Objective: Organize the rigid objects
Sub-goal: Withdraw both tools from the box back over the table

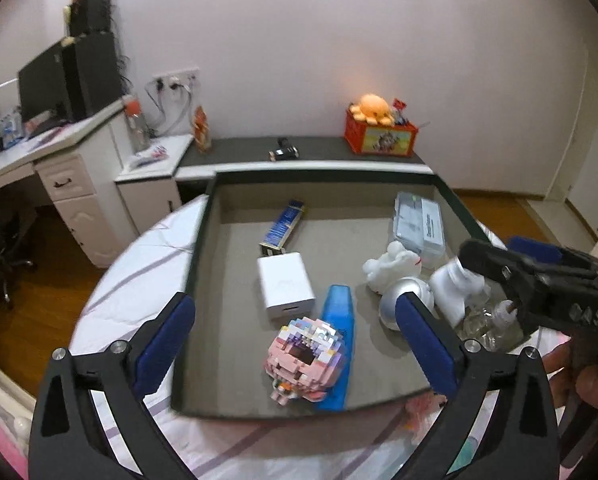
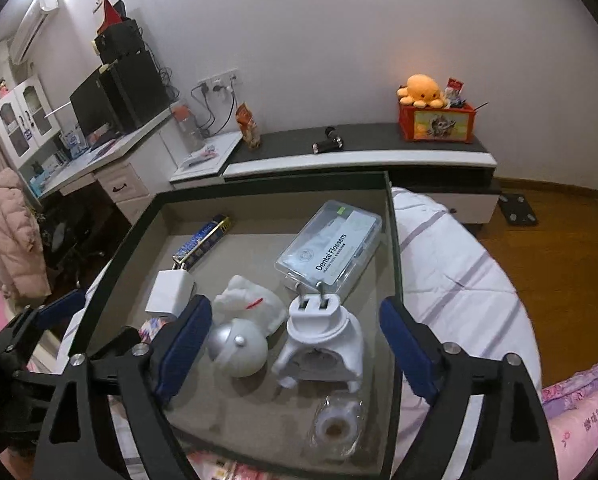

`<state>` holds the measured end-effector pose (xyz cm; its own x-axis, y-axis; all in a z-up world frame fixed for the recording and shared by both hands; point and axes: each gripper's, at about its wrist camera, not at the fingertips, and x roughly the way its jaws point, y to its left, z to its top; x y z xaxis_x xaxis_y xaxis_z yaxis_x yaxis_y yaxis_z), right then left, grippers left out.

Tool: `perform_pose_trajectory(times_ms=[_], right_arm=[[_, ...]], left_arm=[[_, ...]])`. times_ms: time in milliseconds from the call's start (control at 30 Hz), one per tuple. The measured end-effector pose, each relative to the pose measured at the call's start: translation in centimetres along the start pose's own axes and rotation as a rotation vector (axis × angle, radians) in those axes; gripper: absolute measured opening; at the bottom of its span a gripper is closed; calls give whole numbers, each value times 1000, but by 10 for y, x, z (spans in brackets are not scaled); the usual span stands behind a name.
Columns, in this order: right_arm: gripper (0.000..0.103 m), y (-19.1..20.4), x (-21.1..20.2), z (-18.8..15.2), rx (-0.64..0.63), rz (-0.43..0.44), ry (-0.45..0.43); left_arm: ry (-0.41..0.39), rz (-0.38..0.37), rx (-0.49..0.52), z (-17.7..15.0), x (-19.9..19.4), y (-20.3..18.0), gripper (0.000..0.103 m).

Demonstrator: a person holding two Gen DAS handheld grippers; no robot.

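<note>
From the left wrist, the left tongs [image 1: 295, 332] stand wide apart with nothing gripped; a pink brick figure [image 1: 305, 360] and a blue case [image 1: 337, 348] lie between the pads but untouched. Both rest in a shallow grey tray [image 1: 203, 240] on a striped bed [image 1: 139, 264], together with a white charger [image 1: 285, 285], a blue packet [image 1: 283, 225], a white soft toy [image 1: 391, 266], a silver ball [image 1: 407, 300] and a clear plastic box [image 1: 419, 224] whose label is too blurred to read here. The right tongs [image 1: 511, 272] reach in from the right, held by a hand [image 1: 587, 376].

From the right wrist, the right tongs [image 2: 295, 344] are likewise spread wide and empty, over the silver ball [image 2: 239, 350] and a white plug adapter [image 2: 323, 340], neither touched. The clear plastic box [image 2: 331, 248] reads "Dental Flossers". A roll in a clear wrapper [image 2: 335, 424] lies at the tray's [image 2: 393, 248] near edge.
</note>
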<state>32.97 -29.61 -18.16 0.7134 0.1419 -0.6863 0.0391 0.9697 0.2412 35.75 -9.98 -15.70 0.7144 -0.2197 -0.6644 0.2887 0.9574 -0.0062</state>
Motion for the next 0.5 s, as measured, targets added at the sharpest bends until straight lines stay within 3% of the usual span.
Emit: perform_pose_trajectory(times_ms=[233,500], right_arm=[[103,30,-52,-18,-14,-30,-97],[103,63,-126,-42,-56,-71,-218]], left_arm=[[-89,46,-29,-11,-63,10,103],[-137,76,-55,-28,-127,16,103]])
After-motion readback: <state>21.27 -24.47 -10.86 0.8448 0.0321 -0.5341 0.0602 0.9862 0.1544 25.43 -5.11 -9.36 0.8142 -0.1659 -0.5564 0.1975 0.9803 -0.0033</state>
